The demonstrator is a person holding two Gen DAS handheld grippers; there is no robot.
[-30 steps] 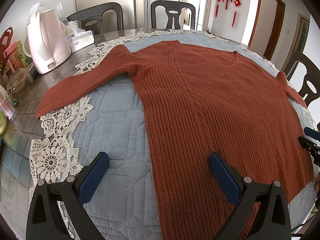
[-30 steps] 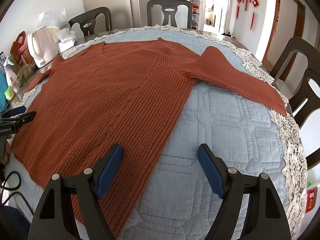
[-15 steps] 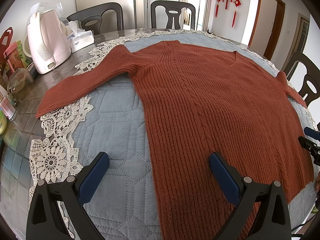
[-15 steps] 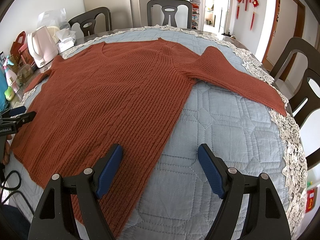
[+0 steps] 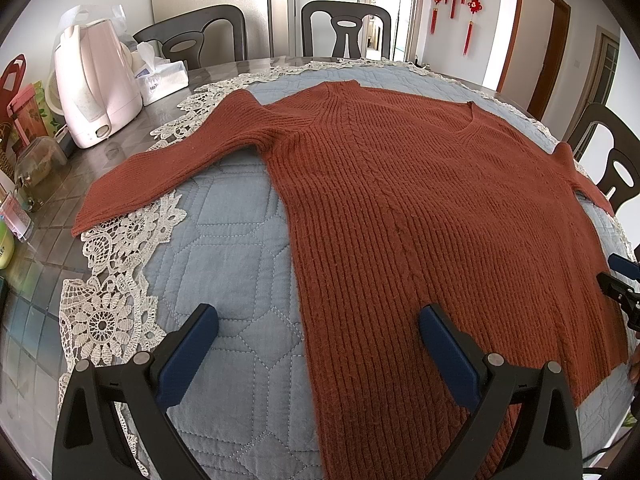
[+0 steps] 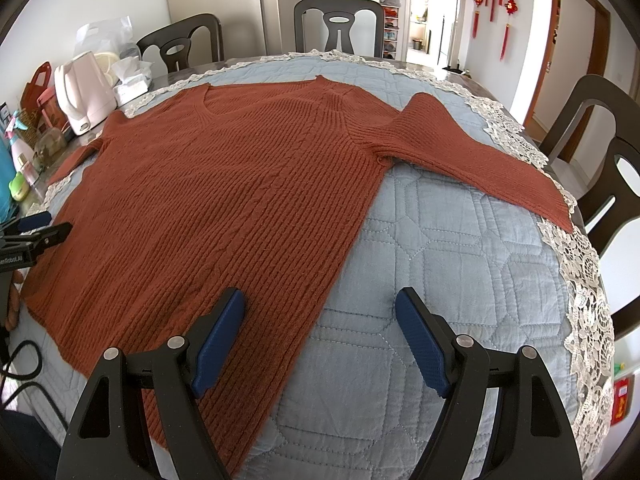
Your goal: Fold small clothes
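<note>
Left wrist view gives us the rust-red sweater [image 5: 420,208] spread flat, front up, on the quilted cover of the worktop [image 5: 224,248], both sleeves out to the sides, nothing folded yet. Left claw [image 5: 318,344] is spread wide and empty, straddling the sweater's side edge near the hem; right claw [image 6: 320,334] likewise gaping and empty over the opposite edge. Best play, I'd say: go for a sleeve or a side seam, pinch the full thickness of knit, lift low and carry it across without dragging the body crooked. Containers now: a pink kettle [image 5: 96,96] with its lid down, contents hidden; a tissue box [image 5: 162,80] with a tissue poking out; a lidded glass jar [image 5: 38,162], contents unclear.
</note>
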